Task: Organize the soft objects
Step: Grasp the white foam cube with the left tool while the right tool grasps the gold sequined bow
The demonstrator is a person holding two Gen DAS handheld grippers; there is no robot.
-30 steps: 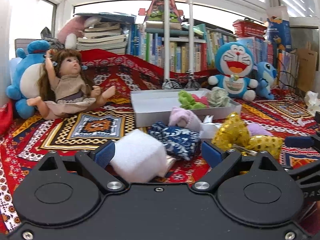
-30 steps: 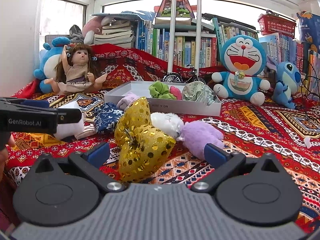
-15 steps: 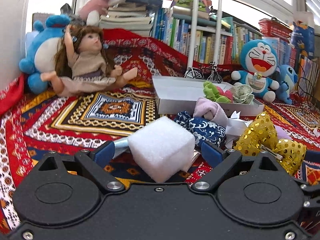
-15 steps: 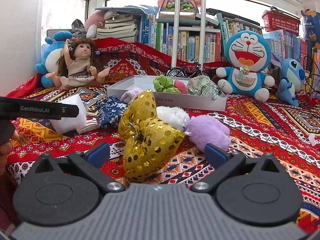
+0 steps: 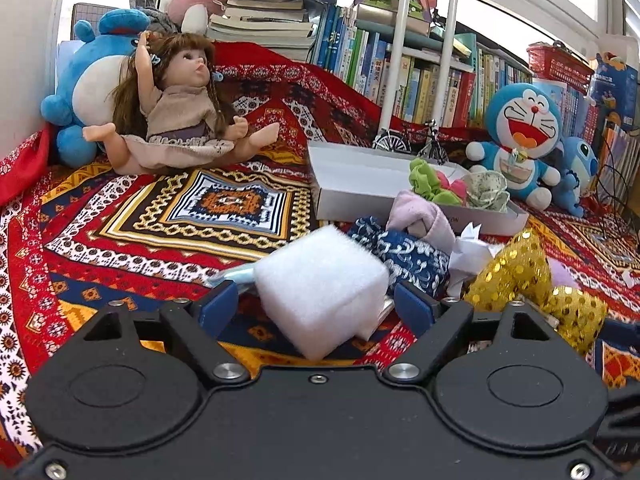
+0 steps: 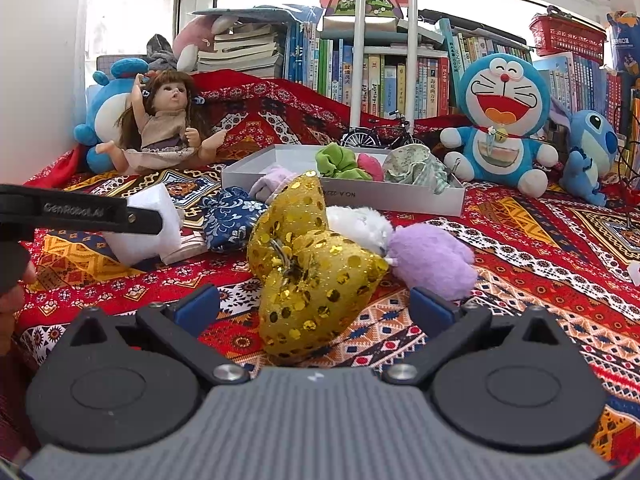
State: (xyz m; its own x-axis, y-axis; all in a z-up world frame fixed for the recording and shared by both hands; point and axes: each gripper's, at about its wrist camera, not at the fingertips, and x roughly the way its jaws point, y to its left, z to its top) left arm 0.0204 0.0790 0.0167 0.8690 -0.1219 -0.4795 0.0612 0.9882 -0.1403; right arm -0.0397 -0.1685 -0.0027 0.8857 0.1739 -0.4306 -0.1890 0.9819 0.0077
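At far left of the right wrist view, the left gripper (image 6: 160, 222) reaches in as a black bar, its tip against a white foam cube (image 6: 150, 226) lying on the red patterned cloth (image 6: 520, 240). From the left wrist view that cube (image 5: 320, 284) sits tilted between the blue pads (image 5: 218, 308); the jaws are closing around it, yet a gap shows on each side and neither pad presses it. Just right of the cube lies a blue patterned pouch (image 5: 408, 256), with a pale pink soft piece (image 5: 420, 216) behind it leaning on the white box (image 5: 352, 196). Inside the box, toward its right end, sit a green scrunchie (image 6: 338, 162), a pink piece (image 6: 370, 166) and a floral fabric bundle (image 6: 416, 170). At centre of the right wrist view a gold sequin bow (image 6: 312, 264) lies between the spread, released fingers of the right gripper (image 6: 314, 306), touching neither pad. Right of the bow, a white fluffy toy (image 6: 360, 226) and a lilac plush (image 6: 432, 258) rest together on the cloth. In the upper left a doll (image 6: 168, 124) leans on a blue plush; a blue cat plush (image 6: 500, 120) sits at upper right.
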